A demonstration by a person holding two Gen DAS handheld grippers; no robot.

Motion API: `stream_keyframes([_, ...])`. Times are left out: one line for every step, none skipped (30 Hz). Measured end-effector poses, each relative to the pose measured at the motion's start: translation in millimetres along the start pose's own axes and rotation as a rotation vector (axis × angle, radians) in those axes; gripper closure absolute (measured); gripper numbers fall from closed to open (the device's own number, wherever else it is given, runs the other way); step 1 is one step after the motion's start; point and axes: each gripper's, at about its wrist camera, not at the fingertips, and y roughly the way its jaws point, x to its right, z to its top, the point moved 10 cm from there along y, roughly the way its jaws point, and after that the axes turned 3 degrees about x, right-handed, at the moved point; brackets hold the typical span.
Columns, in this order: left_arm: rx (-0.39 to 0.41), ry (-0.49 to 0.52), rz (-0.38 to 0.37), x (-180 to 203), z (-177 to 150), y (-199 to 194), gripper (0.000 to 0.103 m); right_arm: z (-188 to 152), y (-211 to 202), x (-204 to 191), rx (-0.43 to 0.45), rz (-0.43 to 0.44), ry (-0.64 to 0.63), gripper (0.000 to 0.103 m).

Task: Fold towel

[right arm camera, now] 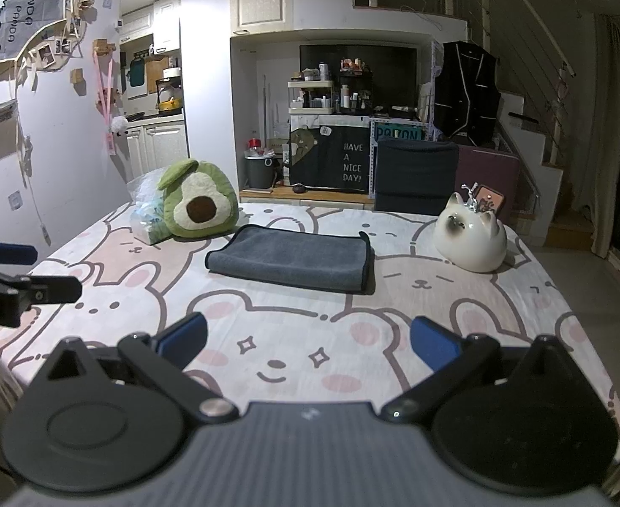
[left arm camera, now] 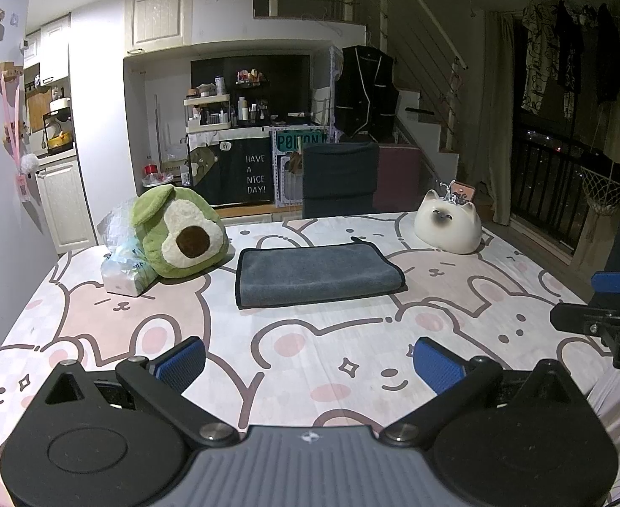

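A grey towel (left arm camera: 316,273) with dark edging lies folded into a flat rectangle on the rabbit-print table (left arm camera: 318,350), past the middle. It also shows in the right wrist view (right arm camera: 293,258). My left gripper (left arm camera: 308,363) is open and empty, held over the table's near part, well short of the towel. My right gripper (right arm camera: 308,344) is open and empty too, at about the same distance from the towel. The right gripper shows at the right edge of the left wrist view (left arm camera: 605,308); the left gripper shows at the left edge of the right wrist view (right arm camera: 10,279).
A green avocado plush (left arm camera: 179,234) and a plastic tissue pack (left arm camera: 126,268) sit left of the towel. A white ceramic cat (left arm camera: 449,226) stands at the far right. A dark chair (left arm camera: 339,179) is behind the table's far edge. The table's right edge drops to the floor.
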Motion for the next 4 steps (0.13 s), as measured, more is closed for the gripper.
stream_keyframes([0.000, 0.000, -0.001, 0.8, 0.5, -0.1, 0.000, -0.2, -0.2, -0.1, 0.000, 0.000, 0.001, 0.000])
stream_keyframes([-0.001, -0.001, -0.001, 1.2, 0.6, 0.4, 0.000, -0.1, -0.2, 0.0, 0.000, 0.000, 0.002, 0.000])
stream_keyframes([-0.001, 0.000, 0.000, 1.3, 1.1, -0.1, 0.000, -0.2, -0.5, -0.1, 0.001, 0.000, 0.002, 0.000])
stream_keyframes([-0.001, 0.000, 0.000, 1.6, 1.2, 0.1, 0.000, -0.2, -0.6, 0.0, 0.002, 0.001, 0.004, 0.000])
